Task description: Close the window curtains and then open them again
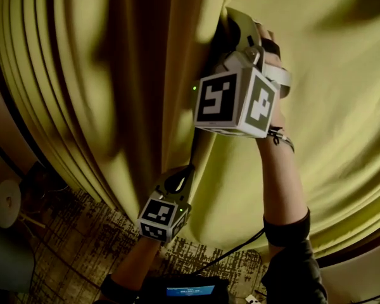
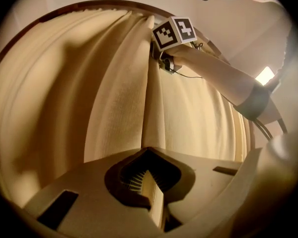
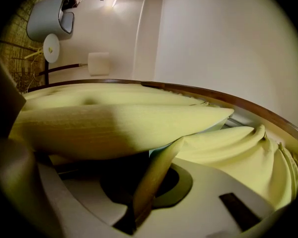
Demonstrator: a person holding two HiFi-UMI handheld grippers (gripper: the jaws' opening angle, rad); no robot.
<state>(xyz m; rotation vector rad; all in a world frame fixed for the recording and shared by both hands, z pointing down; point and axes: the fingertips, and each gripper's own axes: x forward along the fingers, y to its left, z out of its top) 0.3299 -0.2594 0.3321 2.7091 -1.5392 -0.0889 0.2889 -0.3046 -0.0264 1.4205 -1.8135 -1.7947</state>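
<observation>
Yellow-green curtains fill the head view, one panel at the left (image 1: 82,75) and one at the right (image 1: 335,81), meeting in a dark seam between them. My right gripper (image 1: 233,21) is high on that seam, marker cube (image 1: 235,100) facing me. In its own view, my right gripper (image 3: 146,192) is shut on a curtain edge (image 3: 161,167). Lower down, my left gripper (image 1: 179,179) meets the same seam. In the left gripper view, my left gripper (image 2: 150,185) is shut on a curtain fold (image 2: 154,197), with the right gripper's cube (image 2: 174,32) above.
Patterned carpet (image 1: 82,233) lies below the curtain hem. A white round object (image 1: 6,202) stands at the far left. A grey chair (image 3: 47,18) and a white lamp shade (image 3: 98,63) are behind. A brown curtain rail (image 3: 238,103) curves overhead. A cable (image 1: 231,252) hangs from my right arm.
</observation>
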